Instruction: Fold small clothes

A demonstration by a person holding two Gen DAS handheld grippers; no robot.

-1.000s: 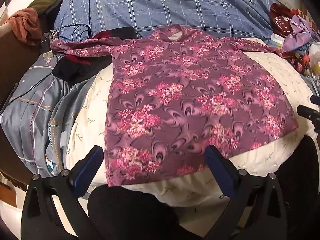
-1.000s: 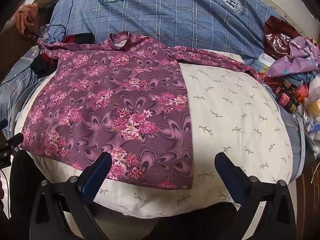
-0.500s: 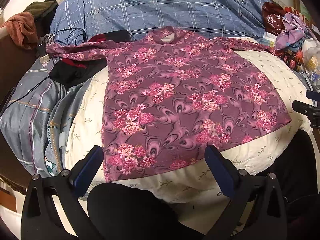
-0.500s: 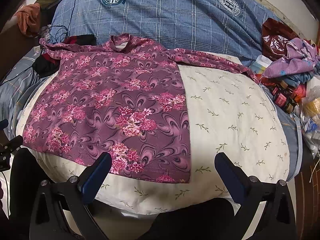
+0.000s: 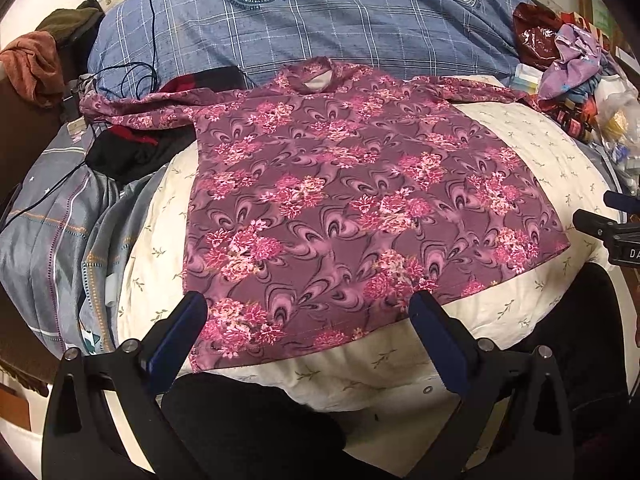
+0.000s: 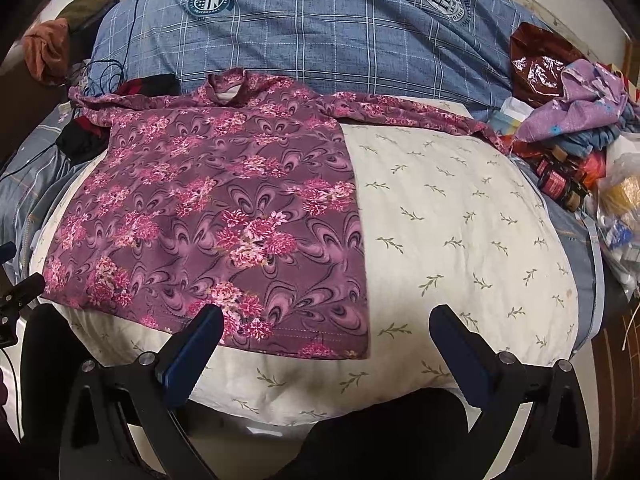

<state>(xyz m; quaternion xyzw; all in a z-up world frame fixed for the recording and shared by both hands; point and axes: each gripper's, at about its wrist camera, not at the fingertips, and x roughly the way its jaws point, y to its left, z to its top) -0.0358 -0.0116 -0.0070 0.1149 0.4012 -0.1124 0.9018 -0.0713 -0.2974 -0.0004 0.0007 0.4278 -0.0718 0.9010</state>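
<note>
A purple long-sleeved top with pink flowers (image 5: 352, 208) lies spread flat on a cream pillow with a leaf print (image 5: 532, 308), collar away from me and both sleeves stretched out sideways. It also shows in the right wrist view (image 6: 224, 216). My left gripper (image 5: 308, 316) is open and empty, held above the top's near hem. My right gripper (image 6: 326, 328) is open and empty, above the hem's right corner and the bare pillow (image 6: 460, 216). The right gripper's tip shows at the right edge of the left wrist view (image 5: 608, 224).
A blue plaid duvet (image 5: 360, 20) lies behind the pillow. A grey blanket (image 5: 52, 232), black cloth (image 5: 120, 156) and cables (image 5: 132, 72) are at the left. A dark red bag (image 6: 536, 60), lilac cloth (image 6: 580, 96), bottles (image 6: 560, 176) and plastic bags crowd the right.
Both grippers have drawn back and risen a little, so the top sits slightly farther and higher in each view. The top has not moved. Both grippers stay open.
</note>
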